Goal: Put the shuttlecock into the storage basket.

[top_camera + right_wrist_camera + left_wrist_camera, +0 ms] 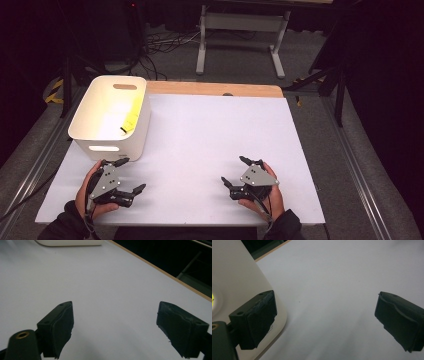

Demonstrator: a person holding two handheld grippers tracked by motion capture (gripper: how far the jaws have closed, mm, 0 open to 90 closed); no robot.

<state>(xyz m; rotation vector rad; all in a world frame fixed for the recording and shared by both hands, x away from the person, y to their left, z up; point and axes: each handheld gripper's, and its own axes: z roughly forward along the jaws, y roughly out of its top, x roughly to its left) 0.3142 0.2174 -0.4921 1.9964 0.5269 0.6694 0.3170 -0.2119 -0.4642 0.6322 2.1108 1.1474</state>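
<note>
Inside white bin, half-hidden yellow object.

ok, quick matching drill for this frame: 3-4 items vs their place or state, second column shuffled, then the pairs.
Things:
1. white bin
2. yellow item
3. left gripper
4. right gripper

Places or states:
A. inside the bin
B. open, just in front of the bin
C. table's far left
D. open, over bare white table, near right

Pairs: 1-C, 2-A, 3-B, 4-D
</note>
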